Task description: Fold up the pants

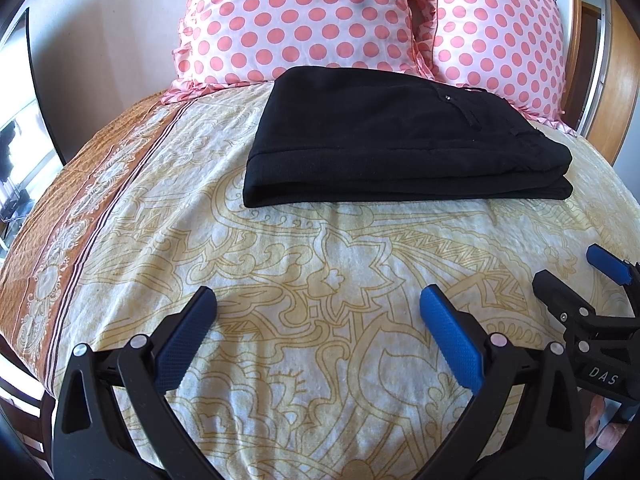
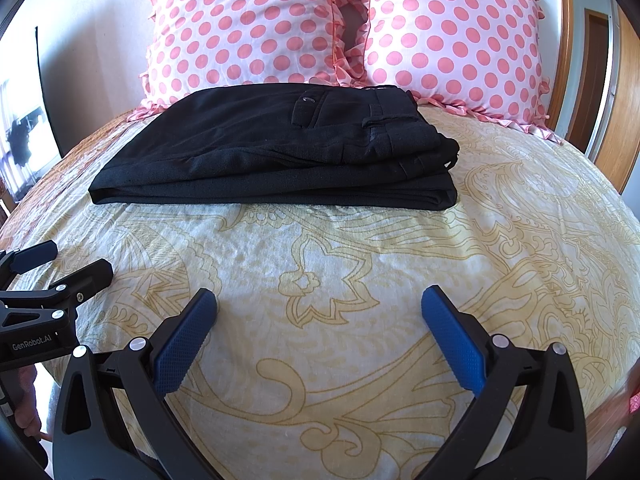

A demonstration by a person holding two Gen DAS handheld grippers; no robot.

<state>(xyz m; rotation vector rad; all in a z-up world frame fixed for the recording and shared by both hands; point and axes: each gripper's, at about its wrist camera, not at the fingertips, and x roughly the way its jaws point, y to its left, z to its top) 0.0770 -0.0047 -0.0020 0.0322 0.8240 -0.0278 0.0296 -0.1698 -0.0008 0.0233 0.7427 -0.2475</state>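
Black pants (image 1: 392, 140) lie folded into a compact rectangle on the bed, just in front of the pillows; they also show in the right wrist view (image 2: 280, 152), waistband and back pocket on top at the right. My left gripper (image 1: 318, 300) is open and empty, held above the bedspread well short of the pants. My right gripper (image 2: 320, 300) is open and empty, also short of the pants. The right gripper shows at the right edge of the left wrist view (image 1: 576, 272), the left gripper at the left edge of the right wrist view (image 2: 68, 260).
Two pink polka-dot pillows (image 1: 304, 20) (image 2: 452, 36) lean against the headboard behind the pants. The cream and gold patterned bedspread (image 1: 320, 248) has an orange border at the left. A wooden bed frame and door (image 2: 600, 80) stand at the right.
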